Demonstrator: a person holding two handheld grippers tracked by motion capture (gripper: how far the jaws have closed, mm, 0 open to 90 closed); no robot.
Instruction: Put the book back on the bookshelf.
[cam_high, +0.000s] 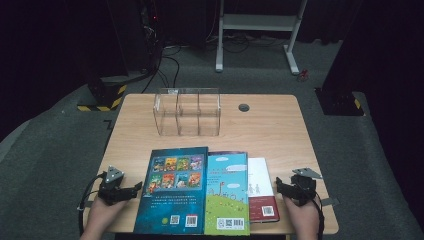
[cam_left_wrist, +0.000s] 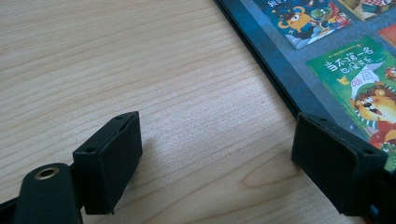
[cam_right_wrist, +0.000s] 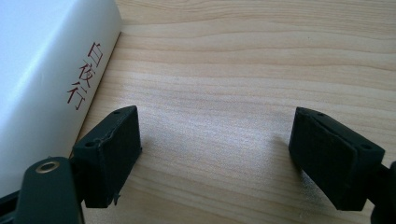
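Observation:
Three books lie side by side near the table's front edge: a large dark blue picture book (cam_high: 175, 189), a green-and-sky-blue book (cam_high: 227, 192) and a white book with a red lower band (cam_high: 261, 189). My left gripper (cam_high: 134, 189) rests on the wood just left of the blue book (cam_left_wrist: 327, 56), open with nothing between its jaws (cam_left_wrist: 217, 158). My right gripper (cam_high: 280, 186) sits just right of the white book (cam_right_wrist: 42, 84), whose spine bears red characters; it is open and empty (cam_right_wrist: 215, 156).
A clear acrylic organiser (cam_high: 187, 111) with three compartments stands empty at the middle back of the wooden table (cam_high: 280, 130). A small round grommet (cam_high: 244, 107) sits to its right. Beyond the table are a white desk frame (cam_high: 257, 30) and cables on the floor.

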